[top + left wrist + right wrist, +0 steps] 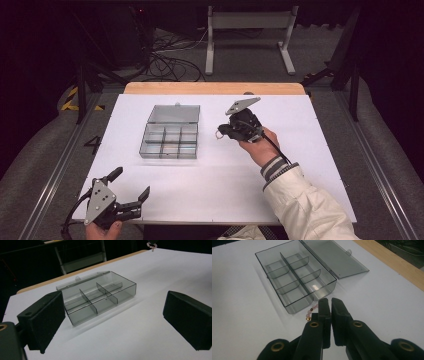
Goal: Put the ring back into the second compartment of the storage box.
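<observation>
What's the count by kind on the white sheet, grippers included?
Clear compartment box, lid open: 1
Bead bracelet, pinched in the right gripper: 1
Grippers: 2, counting the left gripper, jaws apart and holding nothing
Total: 4

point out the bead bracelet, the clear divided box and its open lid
bead bracelet (310, 314), right gripper view, the pink beads hanging left of the shut tongs
clear divided box (168, 141), high view, a central divider
open lid (174, 113), high view, middle of the flat panel
</observation>
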`<state>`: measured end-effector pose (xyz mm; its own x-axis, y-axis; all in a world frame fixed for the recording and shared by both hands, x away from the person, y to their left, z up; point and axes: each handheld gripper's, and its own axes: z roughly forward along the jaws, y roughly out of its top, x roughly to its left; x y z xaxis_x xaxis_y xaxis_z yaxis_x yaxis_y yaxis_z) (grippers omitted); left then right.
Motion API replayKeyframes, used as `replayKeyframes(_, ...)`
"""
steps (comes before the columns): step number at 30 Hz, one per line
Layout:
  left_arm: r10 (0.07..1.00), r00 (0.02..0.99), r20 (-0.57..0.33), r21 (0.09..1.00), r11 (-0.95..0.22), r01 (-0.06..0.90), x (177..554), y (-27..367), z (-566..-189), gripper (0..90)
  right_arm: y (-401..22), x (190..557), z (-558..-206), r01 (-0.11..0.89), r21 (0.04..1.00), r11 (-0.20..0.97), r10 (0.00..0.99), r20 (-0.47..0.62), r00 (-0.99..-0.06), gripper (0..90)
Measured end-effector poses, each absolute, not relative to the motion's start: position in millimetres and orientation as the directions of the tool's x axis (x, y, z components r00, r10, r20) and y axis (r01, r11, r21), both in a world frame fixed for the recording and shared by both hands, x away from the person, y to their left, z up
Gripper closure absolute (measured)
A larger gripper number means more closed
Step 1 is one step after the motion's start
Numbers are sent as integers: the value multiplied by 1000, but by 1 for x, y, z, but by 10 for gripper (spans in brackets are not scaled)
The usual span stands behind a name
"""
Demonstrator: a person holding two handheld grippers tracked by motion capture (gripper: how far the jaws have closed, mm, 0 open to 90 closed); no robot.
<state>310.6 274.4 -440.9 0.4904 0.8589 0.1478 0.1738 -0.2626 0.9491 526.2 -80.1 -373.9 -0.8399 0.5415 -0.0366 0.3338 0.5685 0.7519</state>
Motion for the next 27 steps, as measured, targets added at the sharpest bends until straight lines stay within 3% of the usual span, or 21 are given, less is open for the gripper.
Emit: replayKeyframes(27,850,506,146,950,-264,170,316,274,-440,46,-26,542,-379,327,765,555,516,-8,-856,866)
